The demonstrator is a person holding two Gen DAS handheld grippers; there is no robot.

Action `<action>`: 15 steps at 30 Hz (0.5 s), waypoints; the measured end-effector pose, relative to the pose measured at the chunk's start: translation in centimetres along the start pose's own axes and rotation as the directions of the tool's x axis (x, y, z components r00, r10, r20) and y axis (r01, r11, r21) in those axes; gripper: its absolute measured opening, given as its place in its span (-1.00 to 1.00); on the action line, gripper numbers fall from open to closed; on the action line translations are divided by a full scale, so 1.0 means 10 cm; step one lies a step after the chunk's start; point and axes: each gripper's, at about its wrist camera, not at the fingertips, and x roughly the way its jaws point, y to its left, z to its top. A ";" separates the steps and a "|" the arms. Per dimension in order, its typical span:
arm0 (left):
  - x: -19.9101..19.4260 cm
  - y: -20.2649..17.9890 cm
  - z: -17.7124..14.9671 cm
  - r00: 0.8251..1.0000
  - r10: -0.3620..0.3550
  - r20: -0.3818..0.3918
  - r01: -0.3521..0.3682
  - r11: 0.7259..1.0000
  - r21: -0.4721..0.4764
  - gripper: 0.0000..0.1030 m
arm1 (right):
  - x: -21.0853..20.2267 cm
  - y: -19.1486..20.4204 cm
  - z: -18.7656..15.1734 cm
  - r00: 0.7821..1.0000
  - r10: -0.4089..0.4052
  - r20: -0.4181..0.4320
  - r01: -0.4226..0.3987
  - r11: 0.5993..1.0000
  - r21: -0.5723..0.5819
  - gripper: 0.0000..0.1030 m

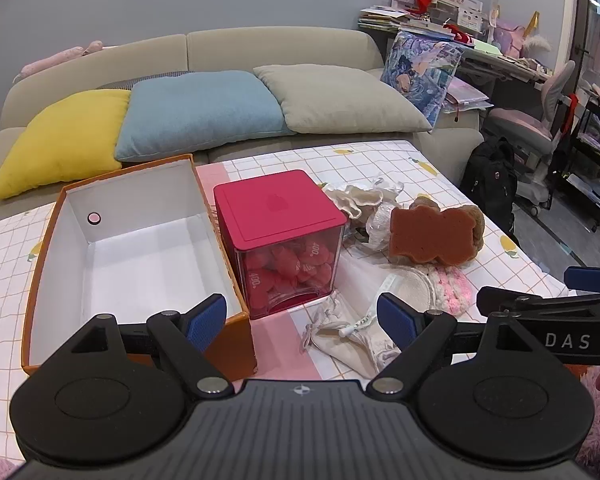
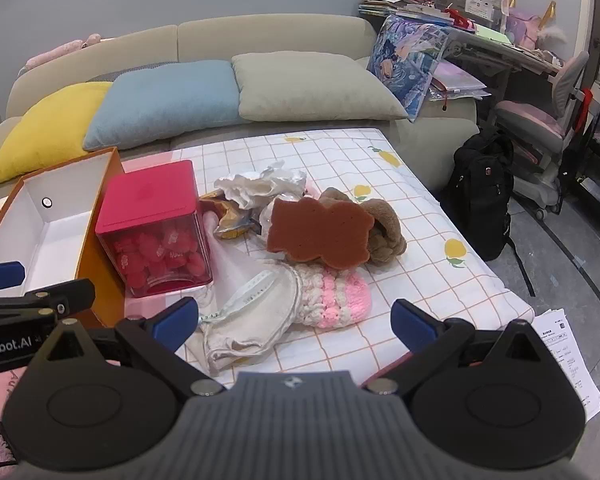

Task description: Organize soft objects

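Note:
A pile of soft things lies on the checked cloth: a brown sponge (image 2: 320, 232) leaning on a brown plush (image 2: 386, 228), a pink and white knitted piece (image 2: 332, 296), a beige drawstring pouch (image 2: 252, 320) and crumpled white fabric (image 2: 256, 188). To the left stands an orange box (image 1: 44, 248) with a white, bare inside. My left gripper (image 1: 302, 318) hovers open near the table's front edge, above the pouch (image 1: 348, 336) and the box corner. My right gripper (image 2: 296, 318) is open too, low over the pouch and the knitted piece (image 1: 450, 288). Neither holds anything.
A pink-lidded clear container (image 1: 284, 240) of red pieces stands between the box and the pile. Behind the table is a sofa with yellow (image 1: 64, 140), blue (image 1: 200, 112) and grey (image 1: 336, 98) cushions. A black backpack (image 2: 484, 192) and papers (image 2: 568, 360) lie on the floor to the right.

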 end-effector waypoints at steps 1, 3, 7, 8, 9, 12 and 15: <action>-0.01 0.00 0.00 1.000 0.000 0.001 0.000 1.000 0.000 0.93 | 0.00 0.01 0.00 1.000 0.001 -0.001 -0.001 1.000 -0.003 0.95; -0.01 0.00 0.00 1.000 -0.001 0.001 0.001 1.000 -0.001 0.93 | 0.00 0.02 0.00 1.000 0.003 -0.001 -0.003 1.000 -0.007 0.95; 0.01 0.00 0.00 1.000 -0.001 -0.002 0.001 1.000 -0.001 0.93 | 0.00 0.02 -0.01 1.000 0.001 -0.003 -0.001 1.000 -0.010 0.95; 0.00 -0.01 0.00 1.000 -0.001 -0.002 0.001 1.000 0.000 0.93 | 0.00 0.02 -0.01 1.000 0.001 -0.003 -0.001 1.000 -0.009 0.95; 0.00 -0.01 0.00 1.000 0.000 -0.002 0.000 1.000 -0.001 0.93 | 0.01 0.02 -0.02 1.000 0.000 -0.005 0.000 1.000 -0.008 0.95; 0.01 0.00 0.00 1.000 0.000 -0.002 0.000 1.000 -0.001 0.93 | 0.01 0.01 -0.02 1.000 -0.003 -0.008 0.003 1.000 -0.004 0.95; 0.01 0.00 -0.01 1.000 0.000 -0.003 0.000 1.000 -0.002 0.93 | 0.01 -0.01 -0.02 1.000 -0.006 -0.012 0.006 1.000 0.002 0.95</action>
